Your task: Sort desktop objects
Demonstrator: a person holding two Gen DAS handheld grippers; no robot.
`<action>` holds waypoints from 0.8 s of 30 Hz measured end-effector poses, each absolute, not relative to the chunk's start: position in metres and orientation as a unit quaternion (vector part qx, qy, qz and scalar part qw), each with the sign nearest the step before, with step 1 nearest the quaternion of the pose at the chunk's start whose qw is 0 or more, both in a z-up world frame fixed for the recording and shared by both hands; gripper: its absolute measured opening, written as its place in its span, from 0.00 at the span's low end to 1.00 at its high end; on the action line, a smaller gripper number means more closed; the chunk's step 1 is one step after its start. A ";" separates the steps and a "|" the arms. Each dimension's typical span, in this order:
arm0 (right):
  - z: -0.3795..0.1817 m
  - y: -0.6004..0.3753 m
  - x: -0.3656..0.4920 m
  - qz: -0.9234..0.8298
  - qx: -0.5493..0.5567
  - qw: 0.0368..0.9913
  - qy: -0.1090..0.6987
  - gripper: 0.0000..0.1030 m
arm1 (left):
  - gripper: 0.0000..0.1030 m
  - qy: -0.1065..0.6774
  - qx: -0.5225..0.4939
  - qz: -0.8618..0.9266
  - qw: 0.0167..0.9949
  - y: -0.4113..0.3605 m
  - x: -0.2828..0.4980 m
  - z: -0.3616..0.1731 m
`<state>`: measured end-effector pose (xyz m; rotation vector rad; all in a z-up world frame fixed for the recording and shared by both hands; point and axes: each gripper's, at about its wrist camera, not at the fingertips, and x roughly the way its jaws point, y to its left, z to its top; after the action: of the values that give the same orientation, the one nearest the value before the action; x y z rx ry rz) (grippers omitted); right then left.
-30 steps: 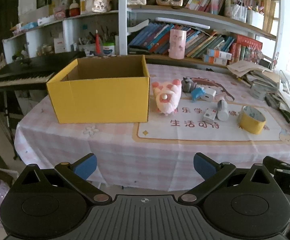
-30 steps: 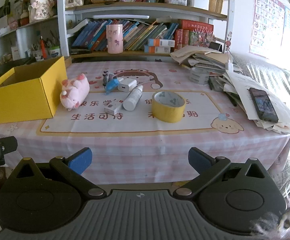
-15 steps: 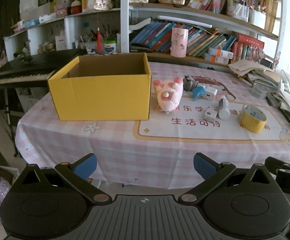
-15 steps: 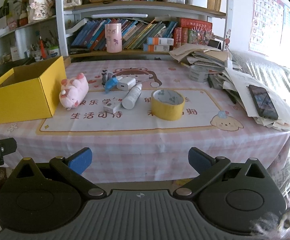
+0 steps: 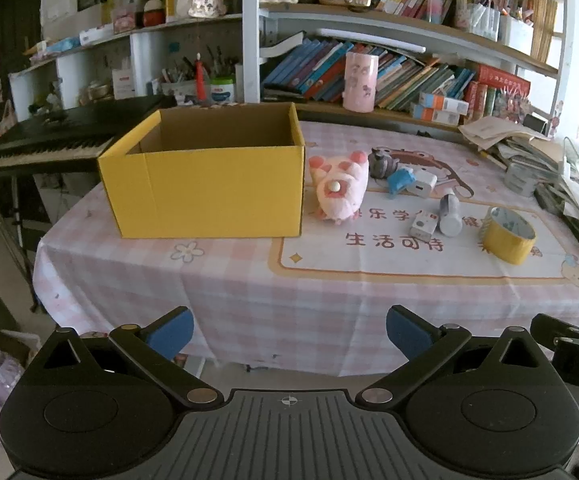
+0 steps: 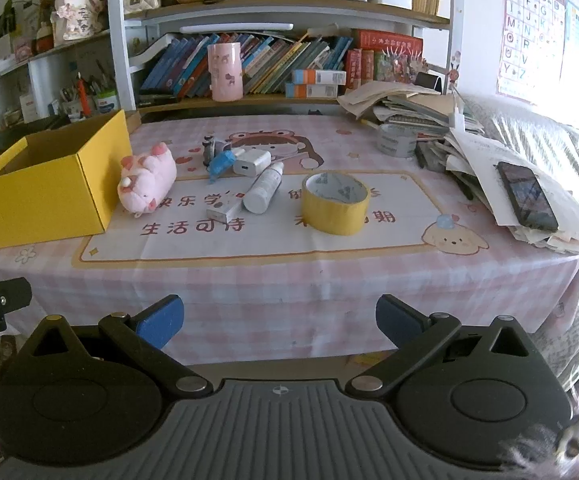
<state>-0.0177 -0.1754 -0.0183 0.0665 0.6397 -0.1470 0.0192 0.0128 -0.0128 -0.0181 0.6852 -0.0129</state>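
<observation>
An open yellow cardboard box (image 5: 209, 184) (image 6: 49, 196) stands on the left of the pink checked table. Right of it lie a pink plush pig (image 5: 339, 190) (image 6: 147, 182), a small grey figure (image 5: 381, 162), a blue toy (image 5: 401, 180) (image 6: 219, 164), a white charger (image 5: 423, 184) (image 6: 251, 162), a white bottle (image 5: 449, 214) (image 6: 263, 192), a small white box (image 5: 423, 226) (image 6: 223, 210) and a yellow tape roll (image 5: 507, 234) (image 6: 335, 202). My left gripper (image 5: 289, 330) and right gripper (image 6: 279, 316) both hang open before the table's near edge, holding nothing.
Stacked papers with a phone (image 6: 527, 196) and a grey tape roll (image 6: 397, 140) crowd the table's right side. A pink cup (image 6: 225, 72) stands on the bookshelf behind. A keyboard piano (image 5: 49, 148) stands left of the table.
Both grippers have drawn back slightly from the table and risen a little, so the objects look marginally smaller. Nothing on the table has moved.
</observation>
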 end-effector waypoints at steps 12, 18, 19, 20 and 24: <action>-0.018 -0.176 -0.017 -0.073 0.033 0.946 0.315 1.00 | 1.00 0.341 -0.009 -0.009 0.940 0.015 0.020 -0.014; -0.019 -0.176 -0.017 -0.073 0.034 0.945 0.316 1.00 | 1.00 0.341 -0.008 -0.008 0.940 0.014 0.020 -0.013; -0.019 -0.176 -0.016 -0.073 0.034 0.945 0.316 1.00 | 1.00 0.341 -0.008 -0.008 0.940 0.015 0.020 -0.013; -0.019 -0.176 -0.016 -0.073 0.034 0.945 0.316 1.00 | 1.00 0.341 -0.008 -0.007 0.940 0.014 0.021 -0.013; -0.019 -0.176 -0.017 -0.072 0.034 0.946 0.314 1.00 | 1.00 0.340 -0.007 -0.005 0.940 0.014 0.020 -0.013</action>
<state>-0.0167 -0.1756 -0.0192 0.0697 0.6399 -0.1473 0.0196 0.0144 -0.0131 -0.0151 0.6939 -0.0103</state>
